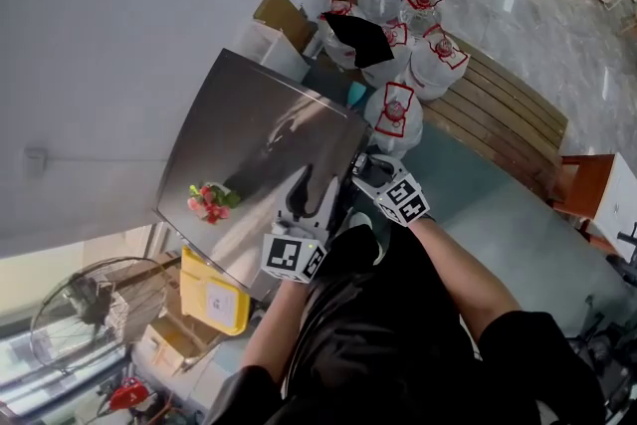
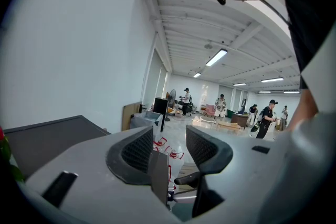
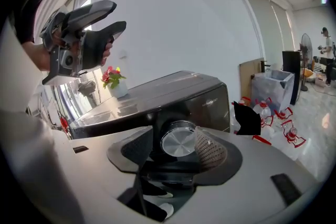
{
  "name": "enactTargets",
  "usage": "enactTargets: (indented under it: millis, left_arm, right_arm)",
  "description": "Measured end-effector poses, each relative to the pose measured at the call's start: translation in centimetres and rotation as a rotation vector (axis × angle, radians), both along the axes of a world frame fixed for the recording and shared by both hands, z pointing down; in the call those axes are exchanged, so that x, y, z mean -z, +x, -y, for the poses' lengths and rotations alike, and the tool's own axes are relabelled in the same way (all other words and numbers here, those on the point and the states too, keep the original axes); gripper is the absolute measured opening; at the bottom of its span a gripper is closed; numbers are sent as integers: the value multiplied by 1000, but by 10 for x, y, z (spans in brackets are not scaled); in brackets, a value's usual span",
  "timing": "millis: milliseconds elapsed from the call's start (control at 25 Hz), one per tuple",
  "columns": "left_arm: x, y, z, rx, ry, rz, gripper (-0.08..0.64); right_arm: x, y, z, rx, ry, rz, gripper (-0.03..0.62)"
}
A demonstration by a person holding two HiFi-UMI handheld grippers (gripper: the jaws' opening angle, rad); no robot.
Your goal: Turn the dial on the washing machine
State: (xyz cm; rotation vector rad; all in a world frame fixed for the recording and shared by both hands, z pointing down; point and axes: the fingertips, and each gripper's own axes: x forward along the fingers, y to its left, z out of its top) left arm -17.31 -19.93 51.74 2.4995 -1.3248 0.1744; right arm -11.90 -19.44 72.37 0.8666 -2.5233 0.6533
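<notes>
The right tool (image 3: 177,145) held its jaws spread either side of the dial (image 3: 178,138), low centre in the right gripper view on the front of the washer (image 3: 157,94), no pad clearly pressing it, while the left tool (image 2: 169,145), spread and empty, hovered beside it at the head view's lower centre.
</notes>
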Motion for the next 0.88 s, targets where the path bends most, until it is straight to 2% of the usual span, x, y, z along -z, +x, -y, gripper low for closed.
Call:
enactTargets:
  millis: [240, 520, 880]
  left_arm:
    - [-2, 2, 6, 14, -4, 11, 173]
    - [-5, 0, 10, 34, -15, 21, 173]
    - [-4, -4, 12, 64, -19, 31, 173]
  right_arm:
    - [-11, -3, 5, 36, -6, -32, 221]
    - [-14, -4, 7, 52, -17, -25, 224]
    - [-19, 4, 14, -34, -209, 120, 232]
